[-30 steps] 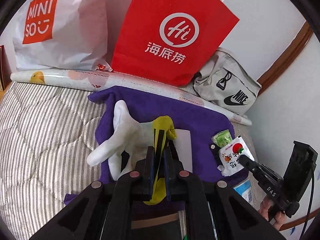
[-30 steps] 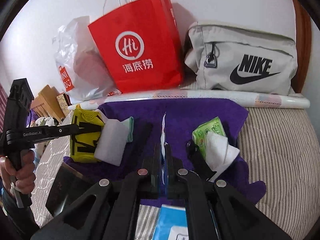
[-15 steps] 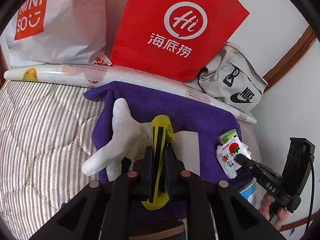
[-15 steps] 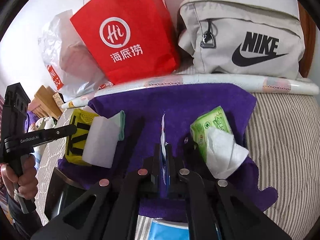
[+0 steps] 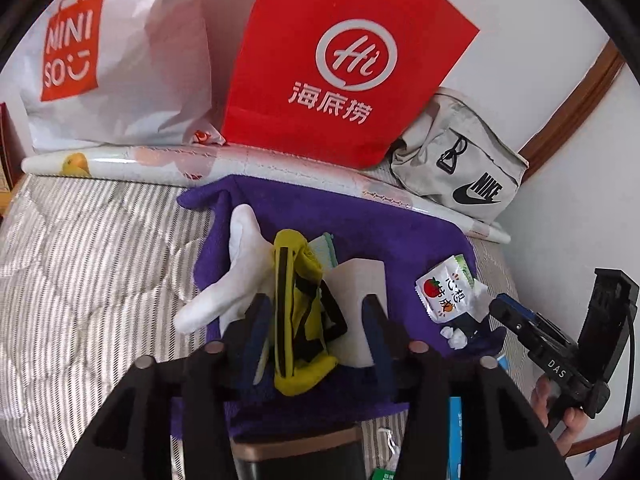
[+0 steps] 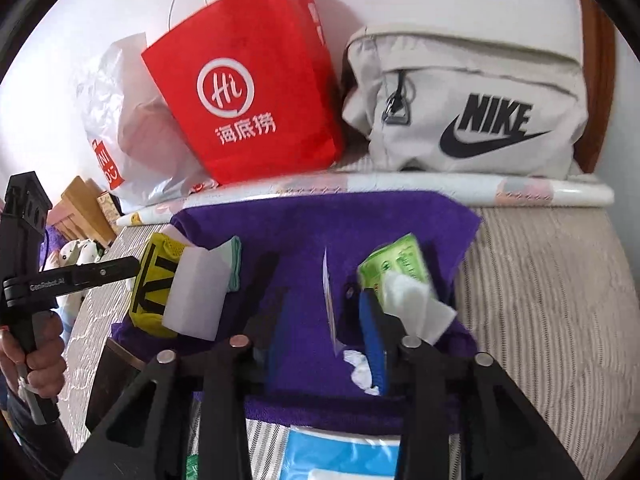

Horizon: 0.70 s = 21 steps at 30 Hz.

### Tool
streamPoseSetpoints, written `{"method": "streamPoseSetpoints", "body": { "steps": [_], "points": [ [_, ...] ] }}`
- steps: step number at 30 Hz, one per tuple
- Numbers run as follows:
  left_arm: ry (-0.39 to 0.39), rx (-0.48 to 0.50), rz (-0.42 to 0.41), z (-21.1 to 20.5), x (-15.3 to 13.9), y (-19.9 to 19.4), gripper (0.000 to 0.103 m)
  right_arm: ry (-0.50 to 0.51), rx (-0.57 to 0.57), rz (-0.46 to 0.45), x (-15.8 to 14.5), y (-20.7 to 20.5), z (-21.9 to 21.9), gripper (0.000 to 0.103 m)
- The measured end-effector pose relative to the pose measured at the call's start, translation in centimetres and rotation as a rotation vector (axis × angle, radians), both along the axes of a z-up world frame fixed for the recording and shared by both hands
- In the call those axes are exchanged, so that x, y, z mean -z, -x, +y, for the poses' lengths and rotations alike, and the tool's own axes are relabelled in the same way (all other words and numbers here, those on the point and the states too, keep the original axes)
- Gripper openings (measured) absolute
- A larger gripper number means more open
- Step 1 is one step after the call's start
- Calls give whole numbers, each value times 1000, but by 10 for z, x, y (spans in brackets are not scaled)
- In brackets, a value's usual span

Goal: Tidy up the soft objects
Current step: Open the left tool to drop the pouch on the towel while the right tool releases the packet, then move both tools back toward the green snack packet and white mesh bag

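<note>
A purple towel lies on the striped bed. My left gripper is open, its jaws on either side of a yellow and black sock that rests on the towel beside a white sock and a white sponge block. My right gripper is open; a thin wet-wipe sachet stands edge-on between its jaws, on the towel. The sachet also shows in the left wrist view. A green tissue pack with a white tissue lies just right of it.
A red paper bag, a white Miniso bag and a grey Nike bag stand against the wall behind a rolled sheet. A blue packet lies at the towel's near edge. A dark box sits below my left gripper.
Both grippers have opened. The left one has let go of the yellow sock, which now rests on the towel. The right one has released the sachet.
</note>
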<state>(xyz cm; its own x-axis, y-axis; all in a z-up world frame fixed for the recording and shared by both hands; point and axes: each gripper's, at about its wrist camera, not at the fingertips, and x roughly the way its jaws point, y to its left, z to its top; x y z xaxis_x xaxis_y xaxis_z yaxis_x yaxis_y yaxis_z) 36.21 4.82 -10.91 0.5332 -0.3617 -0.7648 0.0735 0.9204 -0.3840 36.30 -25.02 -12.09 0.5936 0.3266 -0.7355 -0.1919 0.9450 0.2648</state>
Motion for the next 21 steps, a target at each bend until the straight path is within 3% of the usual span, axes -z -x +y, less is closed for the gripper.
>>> {"method": "streamPoseSetpoints", "body": {
  "steps": [12, 21],
  "points": [
    [-11, -22, -22, 9, -22, 60, 49, 6, -61, -48, -27, 79, 10, 46],
    [11, -46, -38, 29, -22, 119, 51, 15, -255, -20, -4, 149, 50, 52]
  ]
}}
